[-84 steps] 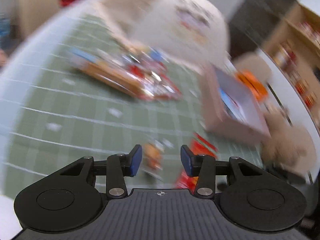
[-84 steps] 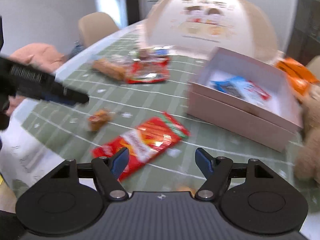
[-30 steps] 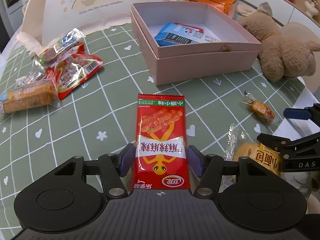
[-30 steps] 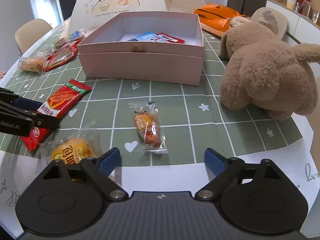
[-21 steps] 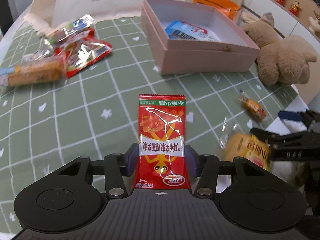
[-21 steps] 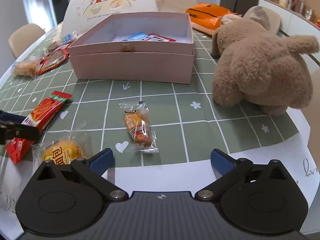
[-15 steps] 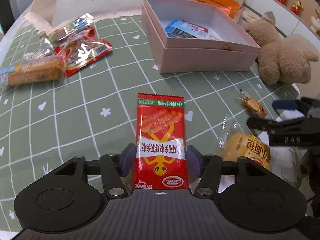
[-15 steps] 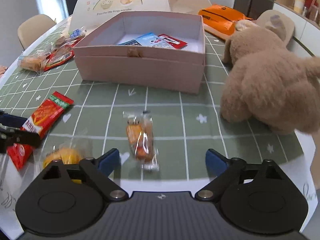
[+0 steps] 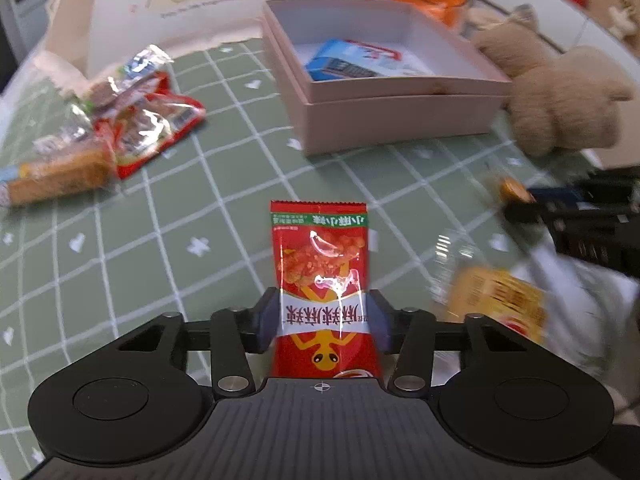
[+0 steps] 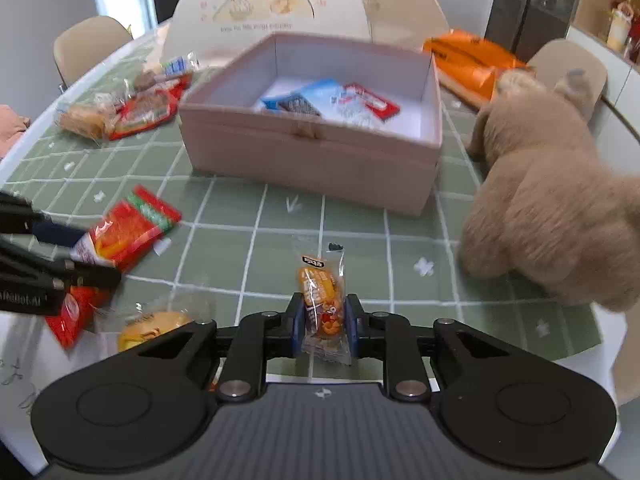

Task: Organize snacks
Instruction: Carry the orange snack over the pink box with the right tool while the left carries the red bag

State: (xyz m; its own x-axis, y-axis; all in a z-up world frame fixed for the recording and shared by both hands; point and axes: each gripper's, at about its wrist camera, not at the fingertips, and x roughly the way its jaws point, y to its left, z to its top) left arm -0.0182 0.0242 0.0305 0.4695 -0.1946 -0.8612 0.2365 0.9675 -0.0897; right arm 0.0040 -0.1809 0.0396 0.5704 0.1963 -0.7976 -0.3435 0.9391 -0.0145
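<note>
Looking along the left gripper [image 9: 322,322], its jaws have just been closing and are now pressing both sides of a red snack packet [image 9: 322,280], whose far end is sticking out over the green checked tablecloth [image 9: 160,220]. Beyond it, the open pink box [image 9: 384,120] is sitting with a blue packet [image 9: 344,64] inside. A heap of wrapped snacks [image 9: 120,128] is lying to the left, a plush bear [image 9: 560,104] to the right of the box. At the right edge a yellow bun packet [image 9: 496,300] is showing blurred, possibly resting on the table.

Turning to the right wrist view, the right gripper [image 10: 322,326] has just been closing too and is now clamping a small orange snack in clear wrap [image 10: 322,304] between nearly shut jaws. The pink box [image 10: 312,160] is standing ahead, the bear [image 10: 552,208] beside it on the right, and the left gripper [image 10: 92,256] is holding the red packet [image 10: 128,236] at the left.
</note>
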